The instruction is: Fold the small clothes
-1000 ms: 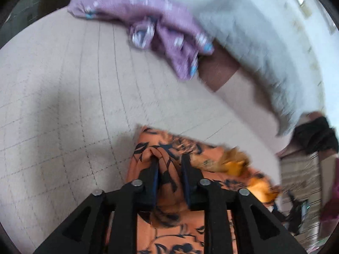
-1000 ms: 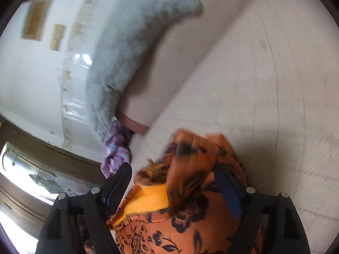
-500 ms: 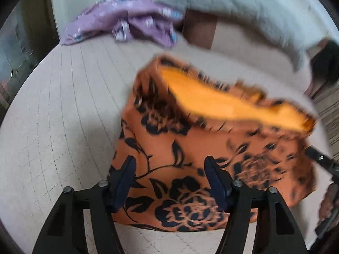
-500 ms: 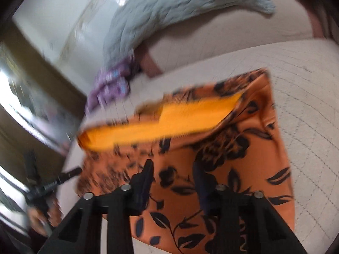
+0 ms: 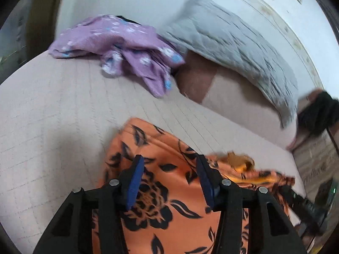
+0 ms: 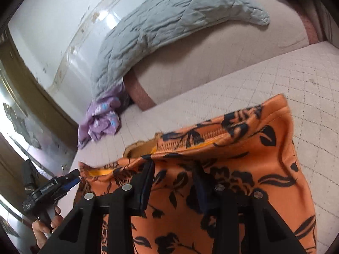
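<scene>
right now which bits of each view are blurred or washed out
Left wrist view: the purple garment and grey quilt are motion-smeared, while the gripper is sharp. Right wrist view: glare whitens the wall; the orange garment has a soft far edge.

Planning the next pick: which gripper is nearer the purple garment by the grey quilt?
Left. The left gripper is over the orange floral garment's end facing the purple garment; the right gripper works the opposite end, farther away.
</scene>
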{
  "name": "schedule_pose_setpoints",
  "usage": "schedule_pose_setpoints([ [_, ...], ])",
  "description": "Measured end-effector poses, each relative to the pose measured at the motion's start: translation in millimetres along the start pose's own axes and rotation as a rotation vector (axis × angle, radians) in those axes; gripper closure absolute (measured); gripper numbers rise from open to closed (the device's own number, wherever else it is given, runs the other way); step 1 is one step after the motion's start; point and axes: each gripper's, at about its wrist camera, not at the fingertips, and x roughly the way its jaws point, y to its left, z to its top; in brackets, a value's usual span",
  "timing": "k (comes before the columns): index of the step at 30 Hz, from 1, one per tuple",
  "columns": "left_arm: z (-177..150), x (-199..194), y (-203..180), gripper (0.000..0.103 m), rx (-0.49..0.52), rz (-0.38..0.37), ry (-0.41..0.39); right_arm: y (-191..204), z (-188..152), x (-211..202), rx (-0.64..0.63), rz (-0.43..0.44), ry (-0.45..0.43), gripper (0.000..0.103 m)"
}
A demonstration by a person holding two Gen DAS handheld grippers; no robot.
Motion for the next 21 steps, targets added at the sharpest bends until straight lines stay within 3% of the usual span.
schedule_pose_setpoints([
  [4,-2,2,10,0.05,-0.002,0.118,0.059,-4,-2,-5,0.005,-0.015,0.015,0.064],
  [9,-17,-10,10,0.05,-0.02,0.115,0.07,0,2,-15,-0.003,0.007,0.004,0.062],
  [14,-26,-5,0,0.05,0.042,0.125,0.095,17,12,25,-0.037,0.001,0.089,0.062],
  [19,-18,9,12,0.05,0.02,0.182,0.129,12,38,72,0.022,-0.106,0.079,0.062],
  [21,-16,9,16,0.05,0.024,0.21,0.135,4,43,73,0.076,-0.103,0.087,0.062],
])
